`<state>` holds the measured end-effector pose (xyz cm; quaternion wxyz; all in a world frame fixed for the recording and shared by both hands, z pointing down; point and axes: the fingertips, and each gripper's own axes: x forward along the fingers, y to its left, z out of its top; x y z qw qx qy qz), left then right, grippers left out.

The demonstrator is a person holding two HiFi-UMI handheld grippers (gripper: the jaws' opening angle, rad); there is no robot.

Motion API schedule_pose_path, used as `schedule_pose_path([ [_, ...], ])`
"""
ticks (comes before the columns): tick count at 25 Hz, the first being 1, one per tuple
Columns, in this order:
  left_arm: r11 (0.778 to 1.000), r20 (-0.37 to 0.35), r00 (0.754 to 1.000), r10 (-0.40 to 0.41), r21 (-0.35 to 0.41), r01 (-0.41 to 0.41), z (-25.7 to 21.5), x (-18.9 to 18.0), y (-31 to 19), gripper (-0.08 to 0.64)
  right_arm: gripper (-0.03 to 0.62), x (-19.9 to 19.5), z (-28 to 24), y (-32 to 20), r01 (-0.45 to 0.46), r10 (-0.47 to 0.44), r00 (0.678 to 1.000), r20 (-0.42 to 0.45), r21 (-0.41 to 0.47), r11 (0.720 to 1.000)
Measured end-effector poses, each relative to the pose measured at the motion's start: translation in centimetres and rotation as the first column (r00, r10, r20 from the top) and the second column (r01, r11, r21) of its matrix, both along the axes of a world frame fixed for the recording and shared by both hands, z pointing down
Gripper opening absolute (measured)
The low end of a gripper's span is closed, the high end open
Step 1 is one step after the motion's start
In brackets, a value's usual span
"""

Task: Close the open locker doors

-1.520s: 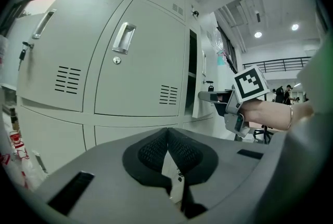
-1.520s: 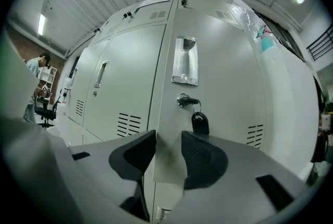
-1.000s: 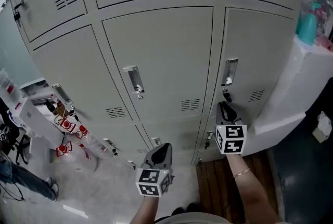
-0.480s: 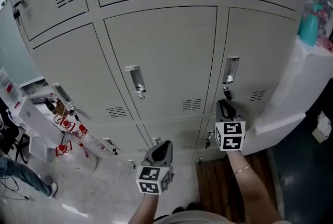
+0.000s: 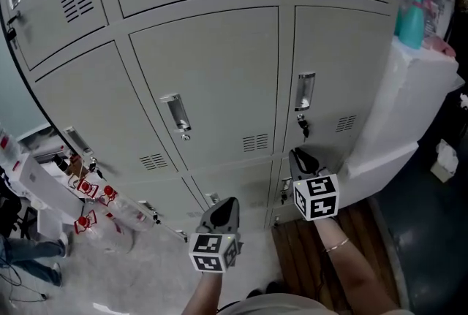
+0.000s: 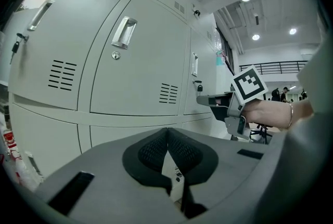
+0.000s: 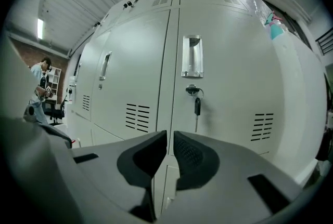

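Observation:
Grey locker doors (image 5: 212, 87) fill the head view, and every door in sight lies flush with its frame. The right-hand door (image 5: 344, 72) has a recessed handle (image 5: 305, 90) with a key (image 5: 302, 127) hanging under it. My right gripper (image 5: 297, 154) points at that door just below the key without touching it. Its jaws are closing to a narrow slit with nothing between them. In the right gripper view the handle (image 7: 191, 56) and key (image 7: 196, 103) stand above the gripper (image 7: 170, 134). My left gripper (image 5: 228, 202) is shut and empty, lower, facing the bottom row.
A white cabinet (image 5: 417, 101) juts out at the right, with a teal bottle (image 5: 411, 21) on top. Boxes and red-labelled clutter (image 5: 88, 196) lie at the lower left beside a person's legs (image 5: 29, 255). Wooden flooring (image 5: 322, 262) runs under my right arm.
The lockers have slid left in the head view. My right gripper has drawn slightly down and back from the key. The left gripper has barely moved.

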<state>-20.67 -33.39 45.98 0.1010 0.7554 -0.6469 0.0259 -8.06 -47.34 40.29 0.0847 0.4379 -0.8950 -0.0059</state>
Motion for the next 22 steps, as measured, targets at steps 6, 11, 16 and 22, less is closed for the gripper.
schedule_pose_path([
  [6,0.999,-0.004,0.999,0.051,-0.001,-0.051,-0.1,1.6,0.3,0.02,0.021,1.9,-0.2,4.5,0.009,-0.007,0.999,0.052,-0.025,1.0],
  [11,0.995,-0.005,0.995,0.1,-0.003,-0.1,-0.4,3.5,0.8,0.02,0.006,4.4,0.2,7.9,-0.024,0.028,0.996,0.089,-0.049,0.998],
  [16,0.991,0.005,0.991,0.135,0.004,-0.135,-0.6,4.9,1.3,0.02,-0.005,6.5,1.9,11.1,-0.063,0.074,0.992,0.104,-0.106,0.992],
  [22,0.988,0.004,0.988,0.156,0.007,-0.156,-0.5,5.9,1.9,0.02,-0.011,8.5,3.3,13.7,-0.1,0.116,0.988,0.099,-0.153,0.983],
])
